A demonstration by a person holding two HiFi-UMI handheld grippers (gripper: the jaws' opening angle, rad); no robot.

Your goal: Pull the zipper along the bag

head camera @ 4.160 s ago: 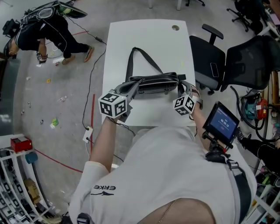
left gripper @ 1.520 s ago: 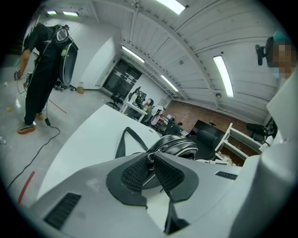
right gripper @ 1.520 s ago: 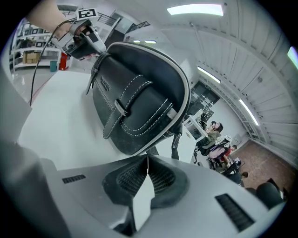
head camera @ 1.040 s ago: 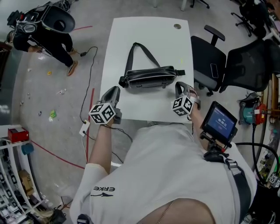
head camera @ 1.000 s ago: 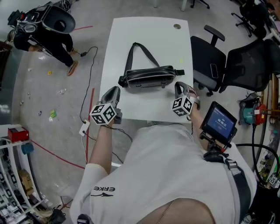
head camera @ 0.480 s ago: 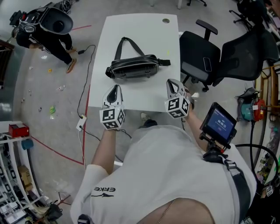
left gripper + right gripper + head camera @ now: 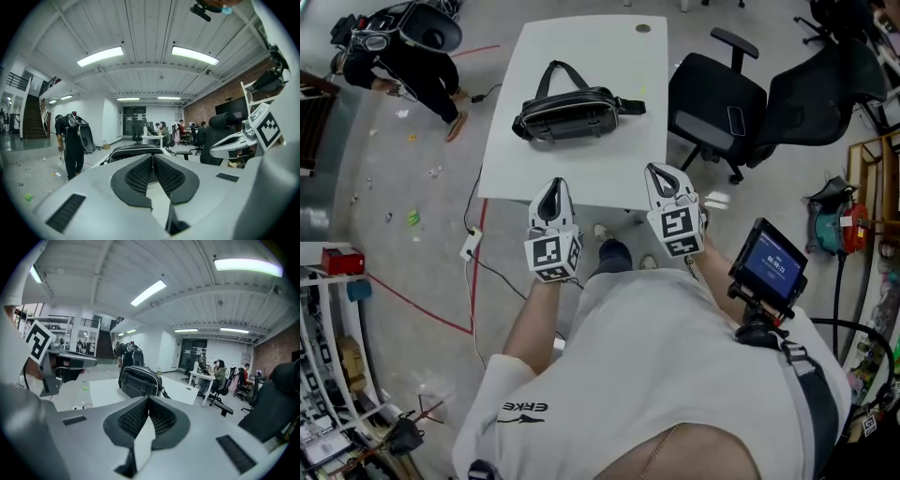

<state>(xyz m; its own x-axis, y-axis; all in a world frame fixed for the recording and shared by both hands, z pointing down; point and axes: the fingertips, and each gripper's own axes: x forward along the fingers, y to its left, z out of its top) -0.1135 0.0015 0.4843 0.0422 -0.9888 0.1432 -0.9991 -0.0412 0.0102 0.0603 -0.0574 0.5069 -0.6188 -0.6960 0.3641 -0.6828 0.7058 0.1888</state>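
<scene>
Although both claws are in view, neither one is on the bag (image 7: 567,112). I read it in the upper half of the head view, lying on the white table (image 7: 581,173) with its long side running left to right. Its strap (image 7: 561,68) loops toward the top of the frame. I cannot pick out the zipper pull from any view.

My left gripper (image 7: 551,187) sits at lower centre-left of the head view, its tip overlapping the table's lower edge. Its marker cube (image 7: 553,258) is just below the tip. In the left gripper view the left gripper (image 7: 152,157) has its ribbed pads pressed together at the tip with nothing between them. The bag (image 7: 126,151) shows as a dark shape just above the jaws, well apart from them.

My right gripper (image 7: 658,172) is just right of centre in the head view, also at the table's lower edge. In the right gripper view its jaws (image 7: 148,399) are likewise closed tight and empty. There the bag (image 7: 138,380) stands left of centre beyond the tip.

A black office chair (image 7: 717,98) stands to the right of the table. A person in black (image 7: 403,47) is bent over at the upper left of the head view. A small screen (image 7: 773,262) glows at the right.
</scene>
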